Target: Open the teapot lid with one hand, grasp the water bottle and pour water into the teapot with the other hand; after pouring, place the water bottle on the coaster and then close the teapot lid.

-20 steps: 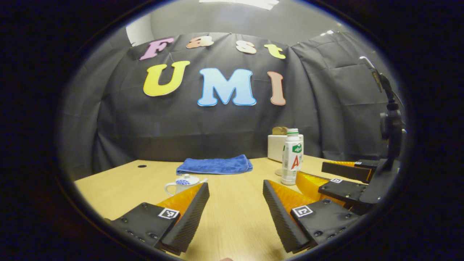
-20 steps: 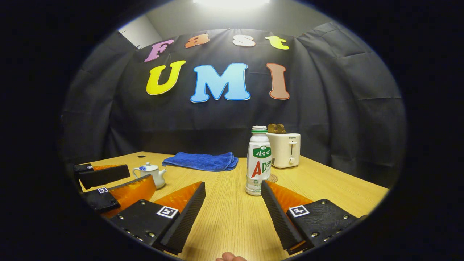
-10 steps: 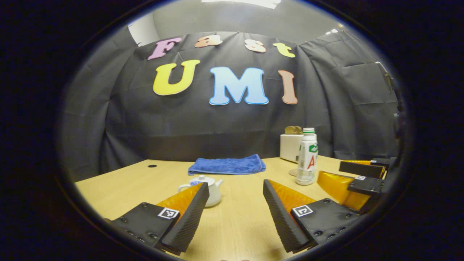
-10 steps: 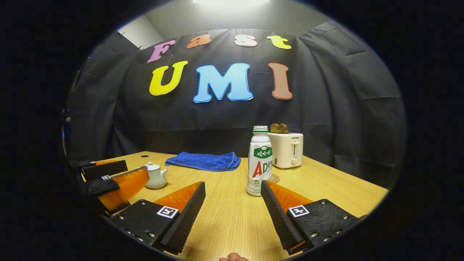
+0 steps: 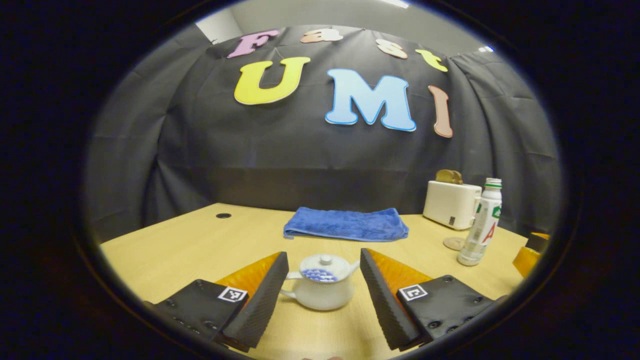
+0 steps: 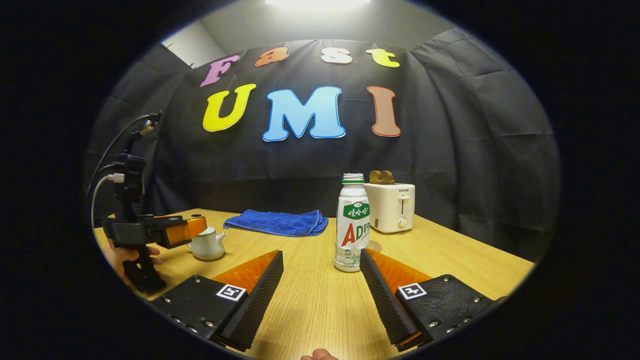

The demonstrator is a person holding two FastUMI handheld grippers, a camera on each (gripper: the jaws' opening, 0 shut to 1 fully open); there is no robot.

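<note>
Framing the teapot point(image 5: 320, 287) between wide-spread fingers, the left gripper point(image 5: 320, 292) holds nothing. The pot looks glazed, slick and breakable; its lid point(image 5: 325, 266) is best pinched by the small knob point(image 5: 325, 259). The right gripper point(image 6: 320, 287), also spread and empty, faces the bottle point(image 6: 352, 225) standing on the table point(image 6: 450, 260), probably light plastic; grip mid-body. A coaster point(image 6: 373, 246) lies just behind it.

Two handheld two-finger tools, each showing wedge-shaped fingers on flat mounting plates.

Each tool point(image 5: 324, 295) point(image 6: 321, 295) is carrying ribbed inner finger faces, plates studded with small screws, and a square black-and-white marker. In the right gripper view, the left tool point(image 6: 150, 231) is showing a pistol-style handle, a tall mast and looping cables, with a hand point(image 6: 125, 255) gripping it.
</note>
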